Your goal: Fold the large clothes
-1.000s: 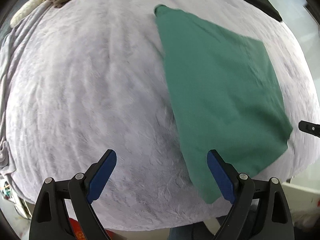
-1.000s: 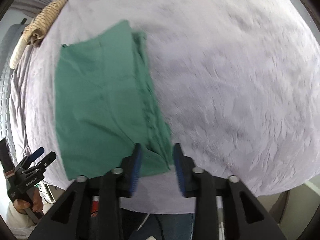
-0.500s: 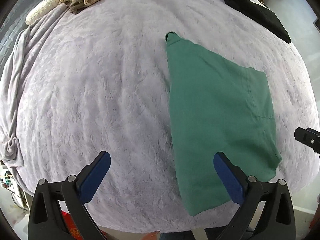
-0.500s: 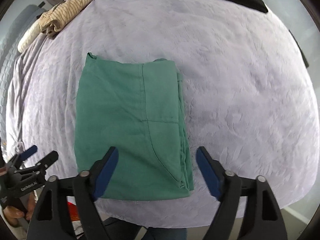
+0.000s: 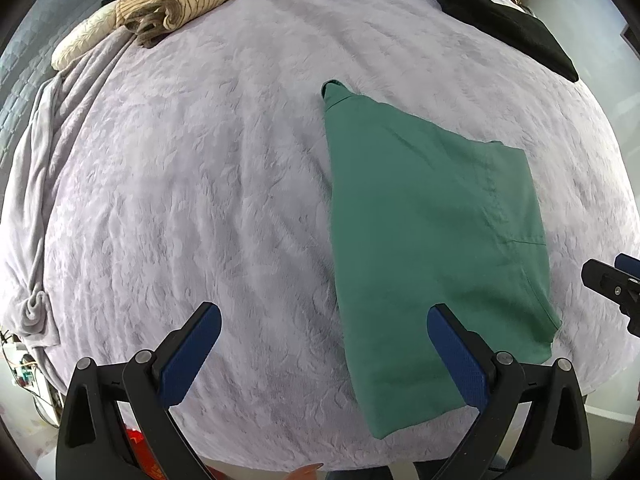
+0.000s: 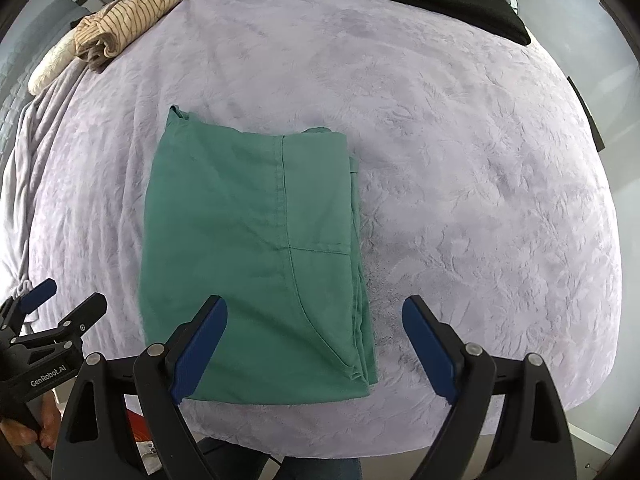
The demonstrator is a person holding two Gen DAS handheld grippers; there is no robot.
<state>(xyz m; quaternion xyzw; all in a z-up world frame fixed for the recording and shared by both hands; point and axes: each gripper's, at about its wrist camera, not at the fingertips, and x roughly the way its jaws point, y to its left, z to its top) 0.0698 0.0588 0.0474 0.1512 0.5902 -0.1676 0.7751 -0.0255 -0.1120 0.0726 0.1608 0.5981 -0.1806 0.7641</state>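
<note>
Two grippers: left gripper [image 5: 324, 344], right gripper [image 6: 314, 334] apart, empty | green garment [image 6: 256, 256] folded flat

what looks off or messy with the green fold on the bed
Mostly tidy. The green garment lies flat on the bed cover, but its right-hand layers peek out unevenly, and a bunched bit sticks out at the far corner. Both grippers are open, clear of it.
</note>
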